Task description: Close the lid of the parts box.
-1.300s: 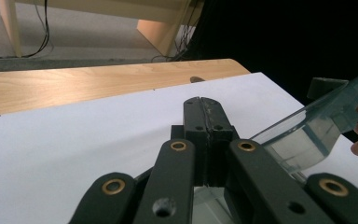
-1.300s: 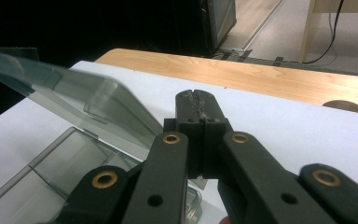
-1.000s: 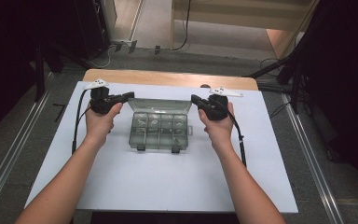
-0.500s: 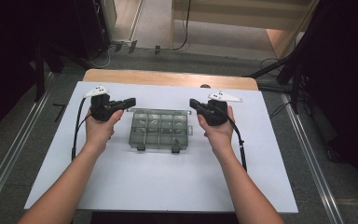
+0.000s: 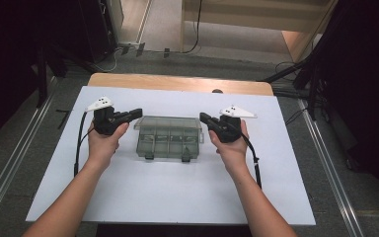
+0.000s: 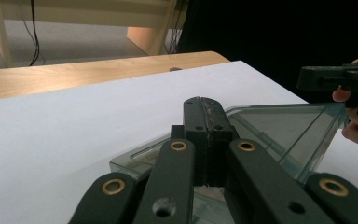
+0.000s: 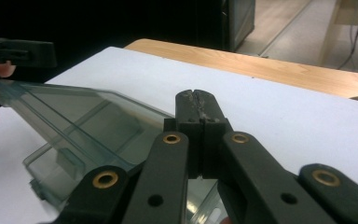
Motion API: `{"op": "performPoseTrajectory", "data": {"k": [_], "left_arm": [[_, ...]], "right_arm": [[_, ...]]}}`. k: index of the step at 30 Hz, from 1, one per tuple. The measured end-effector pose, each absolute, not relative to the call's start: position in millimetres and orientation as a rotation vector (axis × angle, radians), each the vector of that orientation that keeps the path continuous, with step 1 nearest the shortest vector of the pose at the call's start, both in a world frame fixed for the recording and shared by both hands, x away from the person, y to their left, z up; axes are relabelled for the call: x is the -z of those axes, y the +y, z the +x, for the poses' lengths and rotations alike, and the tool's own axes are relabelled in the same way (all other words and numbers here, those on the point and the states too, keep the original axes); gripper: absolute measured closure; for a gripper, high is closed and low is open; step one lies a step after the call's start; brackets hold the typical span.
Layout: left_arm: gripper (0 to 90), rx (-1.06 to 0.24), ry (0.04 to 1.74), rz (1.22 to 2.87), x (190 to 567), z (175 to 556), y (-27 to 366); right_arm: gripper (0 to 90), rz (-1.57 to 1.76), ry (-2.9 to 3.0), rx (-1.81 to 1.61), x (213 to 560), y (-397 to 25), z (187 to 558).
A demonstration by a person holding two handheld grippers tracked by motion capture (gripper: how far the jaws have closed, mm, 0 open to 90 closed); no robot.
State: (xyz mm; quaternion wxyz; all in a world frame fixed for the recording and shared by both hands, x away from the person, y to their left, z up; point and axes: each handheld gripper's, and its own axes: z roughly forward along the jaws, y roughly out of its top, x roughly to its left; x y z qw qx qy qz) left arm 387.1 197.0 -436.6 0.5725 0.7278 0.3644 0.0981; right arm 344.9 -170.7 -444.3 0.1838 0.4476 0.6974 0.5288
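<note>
The clear compartment box [image 5: 168, 138] rests on the white desk [image 5: 177, 197], its lid partly raised. The left tongs [image 5: 137, 113] and right tongs [image 5: 203, 117], both with jaws closed on nothing, flank the lid's rear corners.

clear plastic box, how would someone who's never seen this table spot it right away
Start at the white table top and look between the two hands. The clear plastic box sits there, its lid tilted partly open, between the left tool and right tool. It is see-through, greyish, and split into small compartments.

Clear compartment box [image 5: 169, 138]; lid part-raised; mid-table
</note>
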Motion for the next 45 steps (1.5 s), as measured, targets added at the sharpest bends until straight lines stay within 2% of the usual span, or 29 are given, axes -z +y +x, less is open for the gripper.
{"op": "performPoseTrajectory", "data": {"k": [20, 45], "left_arm": [[90.0, -0.284, 0.819, 1.748, 452.2, 352.9, 193.3], [90.0, -0.3, 0.831, 1.744, 475.0, 328.2, 194.6]], "right_arm": [[90.0, 1.226, 1.976, -1.506, 458.4, -170.6, 318.5], [90.0, 1.207, 2.012, -1.5, 481.9, -165.6, 296.3]]}}
